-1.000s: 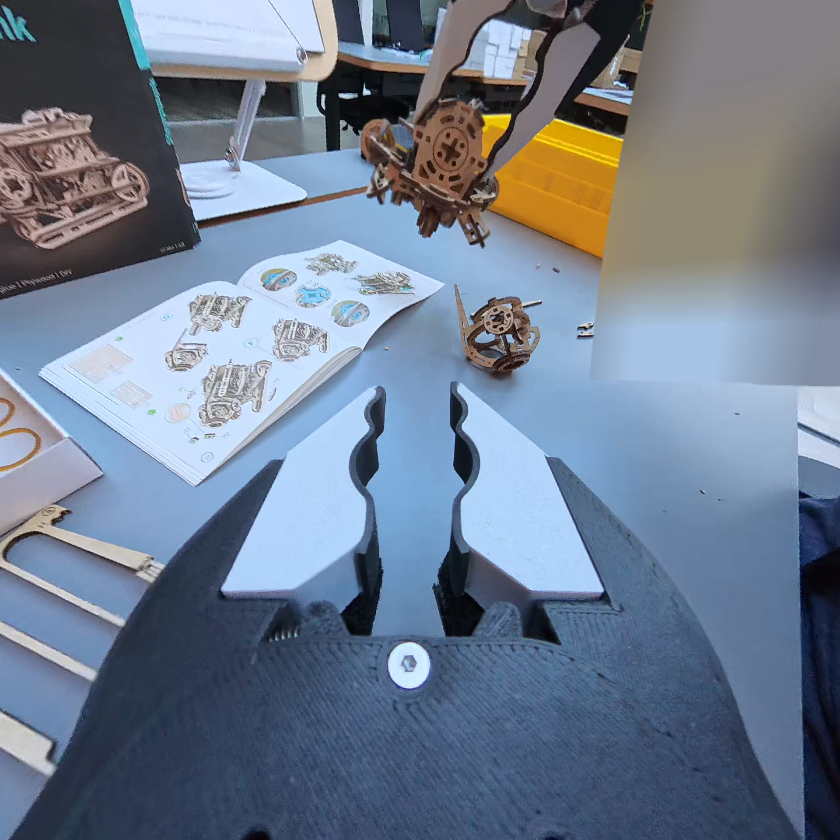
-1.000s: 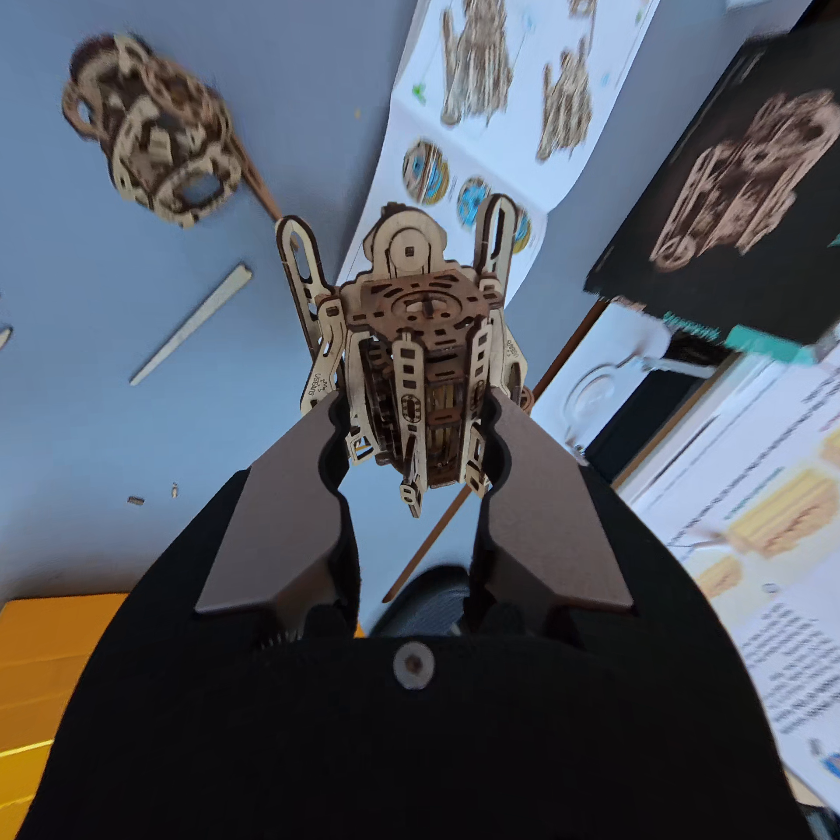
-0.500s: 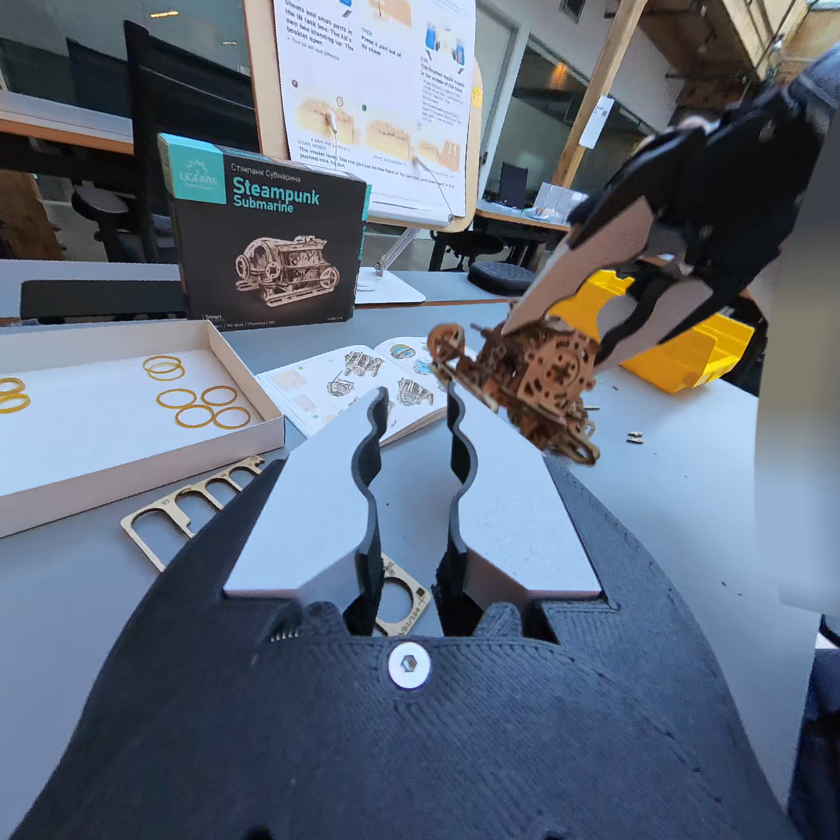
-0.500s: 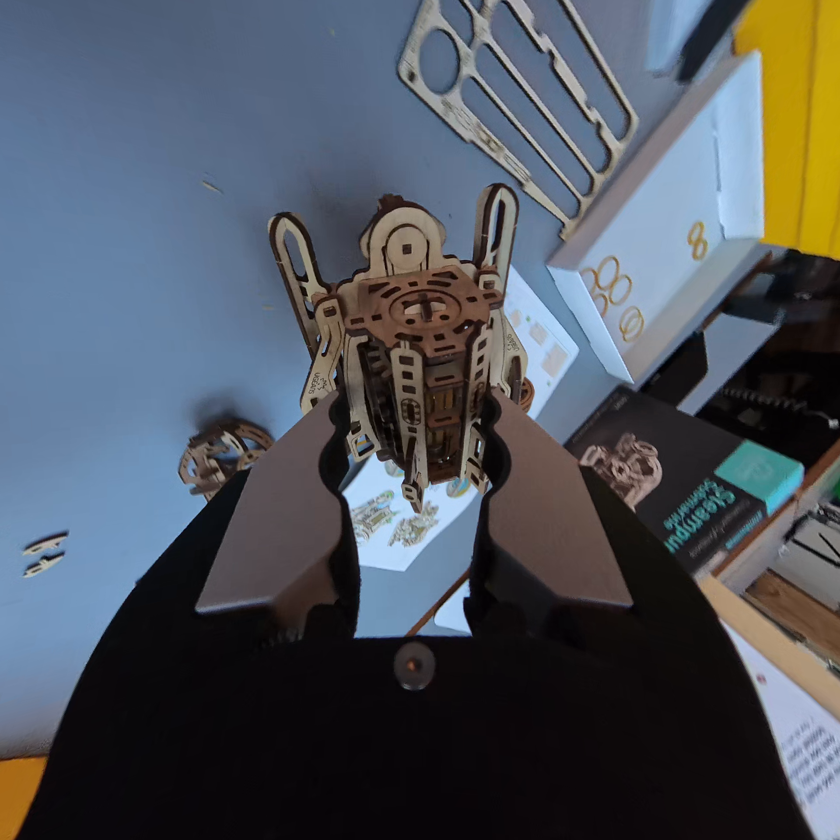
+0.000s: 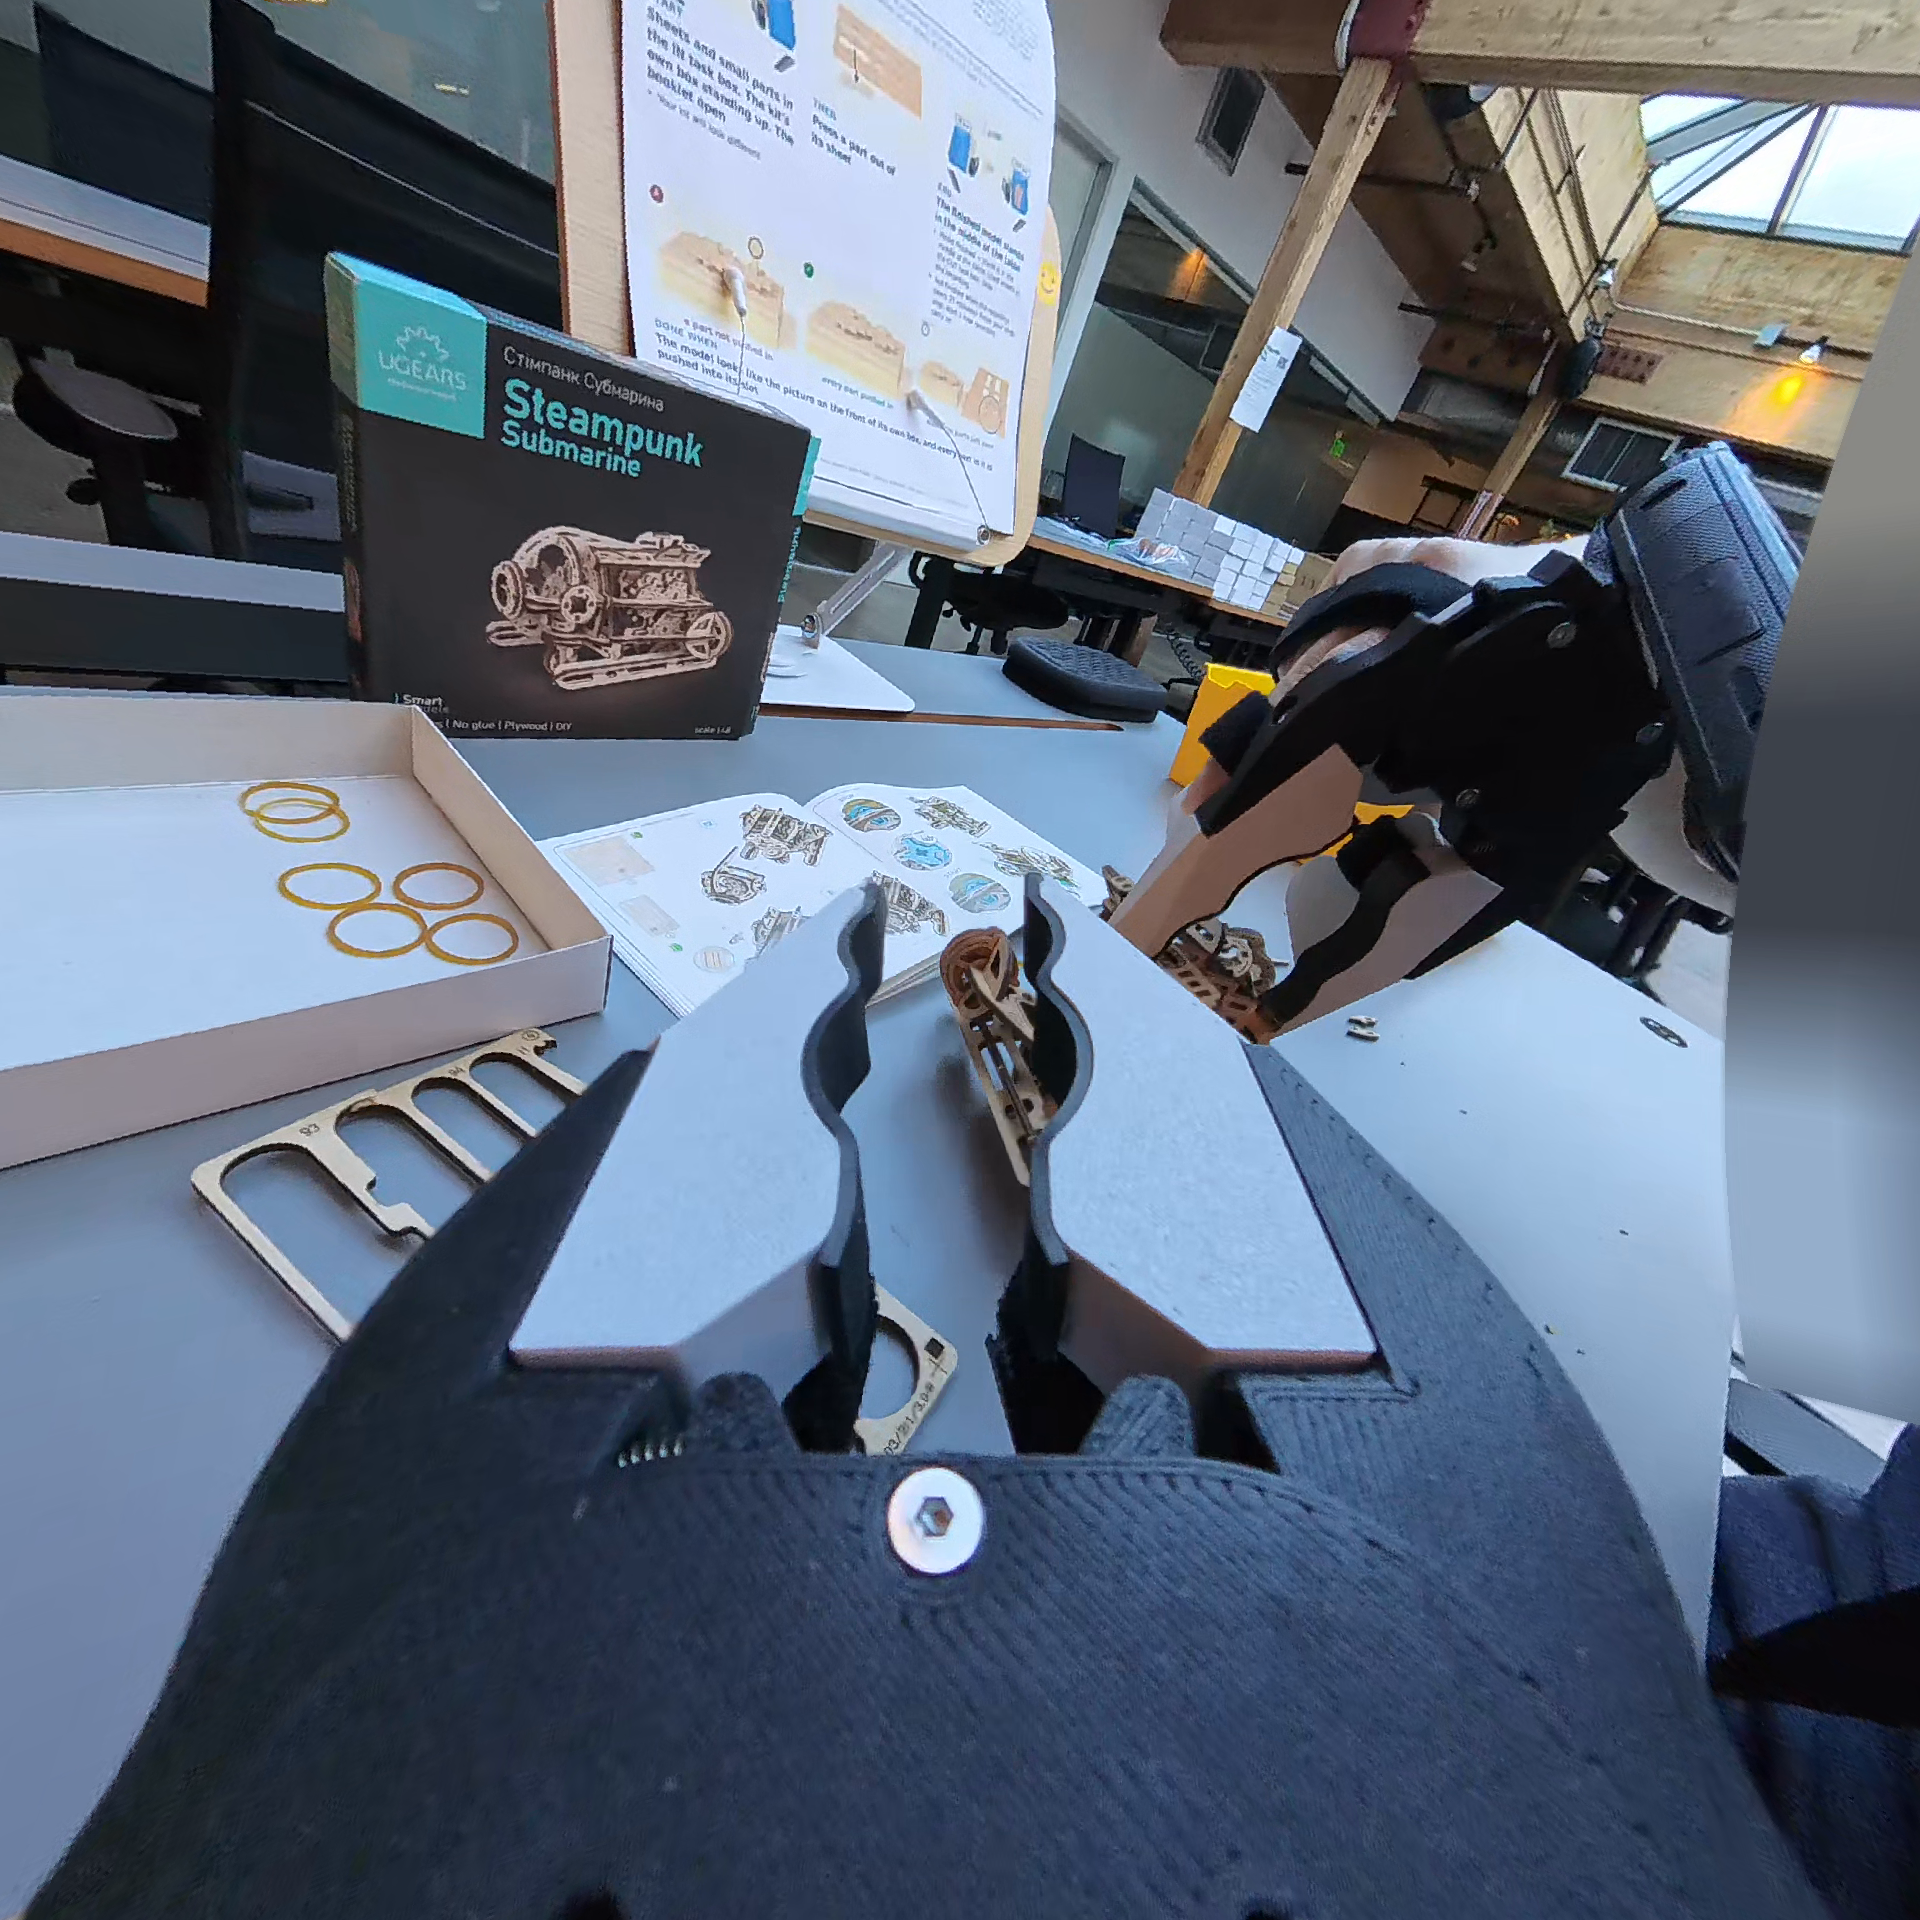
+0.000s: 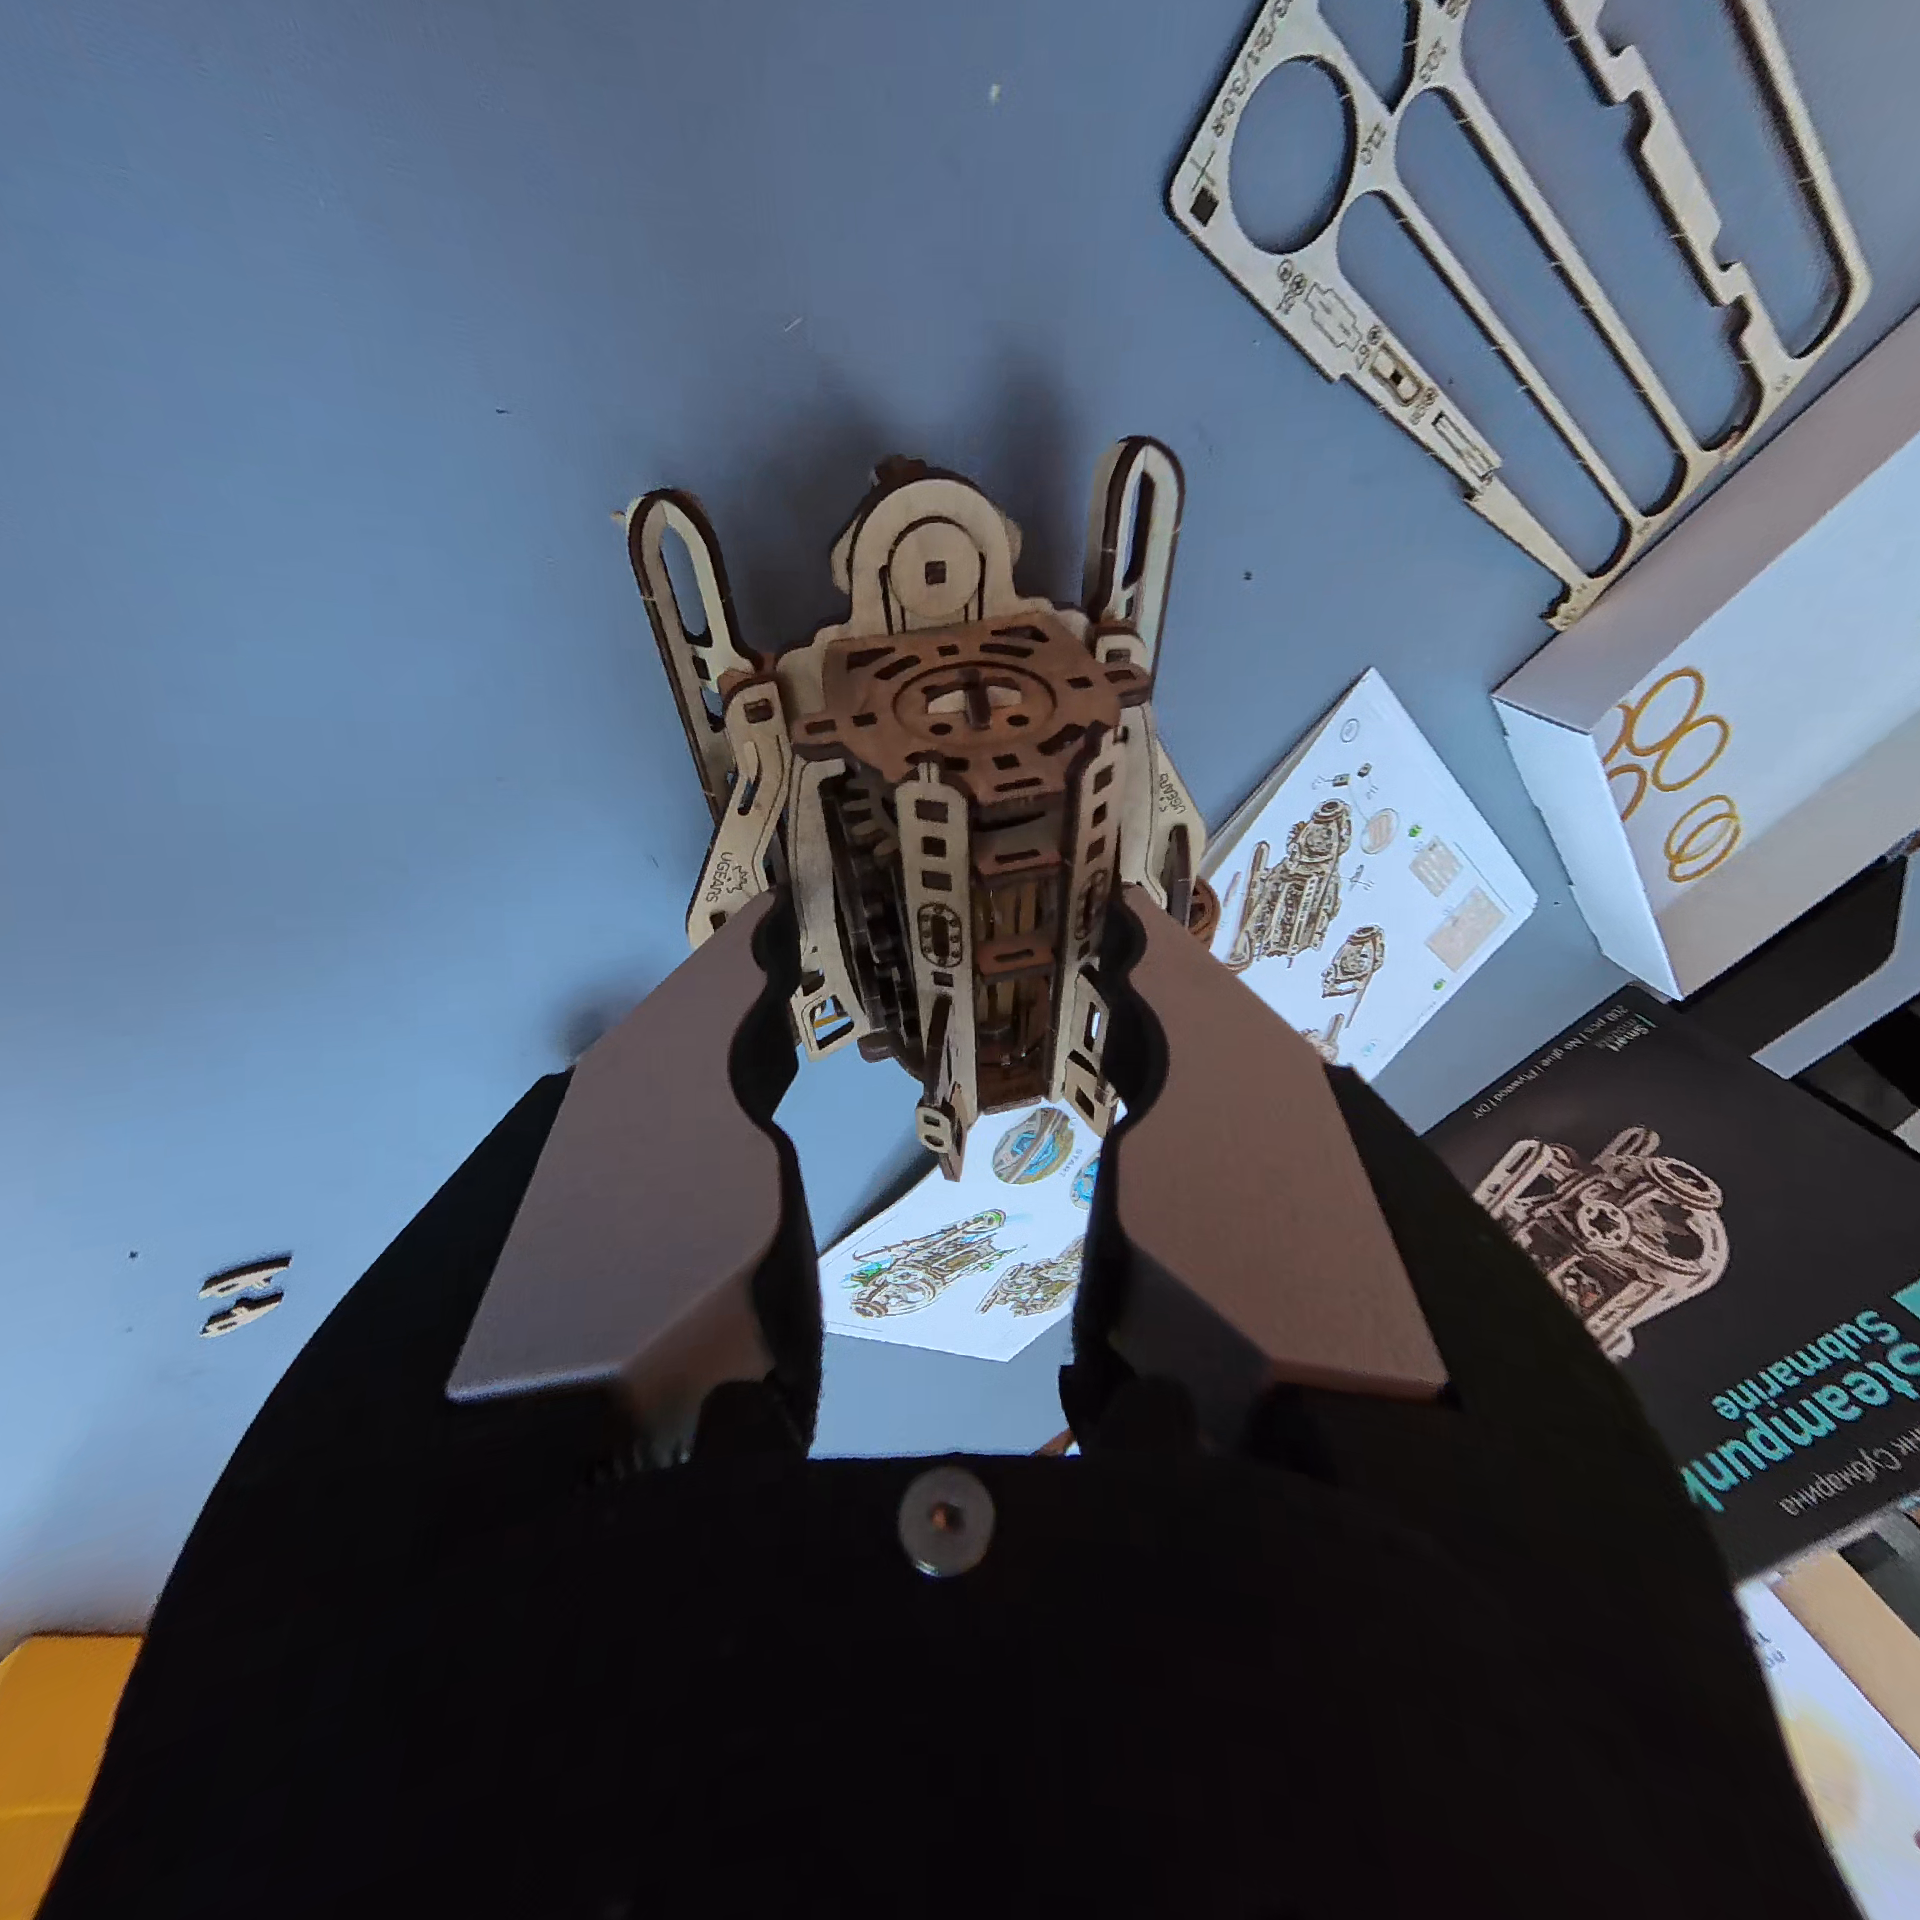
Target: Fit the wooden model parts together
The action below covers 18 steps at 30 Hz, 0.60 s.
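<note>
My right gripper (image 6: 945, 925) is shut on the wooden model body (image 6: 956, 831), a hexagonal tower of plywood with slotted arms, held low over the grey table (image 6: 364, 520). In the left wrist view the right gripper (image 5: 1226, 966) comes in from the right with the model (image 5: 1210, 961) near the table top. My left gripper (image 5: 951, 914) is open and holds nothing. A wheel and slotted arm of the model (image 5: 992, 1023) show in the gap between my left fingers, close to the right-hand finger (image 5: 1143, 1122). I cannot tell whether they touch.
An open booklet (image 5: 748, 873) lies behind the grippers, with a black kit box (image 5: 561, 551) upright beyond it. A white box lid with yellow rubber bands (image 5: 540, 935) and an emptied plywood sheet (image 5: 343, 1174) lie left. Small loose wooden pieces (image 6: 244, 1294) lie on the table. A yellow bin (image 5: 1216, 717) stands far right.
The right gripper has brought the model down from high above the table to just in front of my left fingers. My left gripper has tipped up to a more level view and stayed open.
</note>
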Available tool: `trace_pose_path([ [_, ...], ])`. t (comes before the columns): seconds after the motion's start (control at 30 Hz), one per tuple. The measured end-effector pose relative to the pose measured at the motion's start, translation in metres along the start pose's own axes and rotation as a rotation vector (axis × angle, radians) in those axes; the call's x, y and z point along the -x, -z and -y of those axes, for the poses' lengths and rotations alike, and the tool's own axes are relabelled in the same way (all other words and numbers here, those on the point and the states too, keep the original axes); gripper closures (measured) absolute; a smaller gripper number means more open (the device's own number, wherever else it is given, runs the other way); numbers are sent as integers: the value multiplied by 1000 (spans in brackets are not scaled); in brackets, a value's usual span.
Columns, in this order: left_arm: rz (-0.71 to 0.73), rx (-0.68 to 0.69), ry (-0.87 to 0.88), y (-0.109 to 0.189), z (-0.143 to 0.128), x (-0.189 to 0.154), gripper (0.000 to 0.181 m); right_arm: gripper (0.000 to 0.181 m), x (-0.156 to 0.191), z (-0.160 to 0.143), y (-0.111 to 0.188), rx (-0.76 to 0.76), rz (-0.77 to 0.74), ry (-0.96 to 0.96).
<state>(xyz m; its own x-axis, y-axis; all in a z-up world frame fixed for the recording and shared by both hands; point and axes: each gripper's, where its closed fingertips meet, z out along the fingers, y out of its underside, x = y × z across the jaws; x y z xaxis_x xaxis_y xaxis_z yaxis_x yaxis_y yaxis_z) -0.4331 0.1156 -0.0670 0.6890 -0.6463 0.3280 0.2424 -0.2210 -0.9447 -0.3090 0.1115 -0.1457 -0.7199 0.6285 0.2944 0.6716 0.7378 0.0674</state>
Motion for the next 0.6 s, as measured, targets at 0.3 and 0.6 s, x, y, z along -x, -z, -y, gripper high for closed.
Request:
trace_pose_path([
  [0.3,-14,59,-18,-8,-14,-3,156,121,0,-3,-2,-19,-3,-38],
  [0.6,-23,53,-35,-3,-7,-12,155,133,32,-81,117,-472,-455,-704],
])
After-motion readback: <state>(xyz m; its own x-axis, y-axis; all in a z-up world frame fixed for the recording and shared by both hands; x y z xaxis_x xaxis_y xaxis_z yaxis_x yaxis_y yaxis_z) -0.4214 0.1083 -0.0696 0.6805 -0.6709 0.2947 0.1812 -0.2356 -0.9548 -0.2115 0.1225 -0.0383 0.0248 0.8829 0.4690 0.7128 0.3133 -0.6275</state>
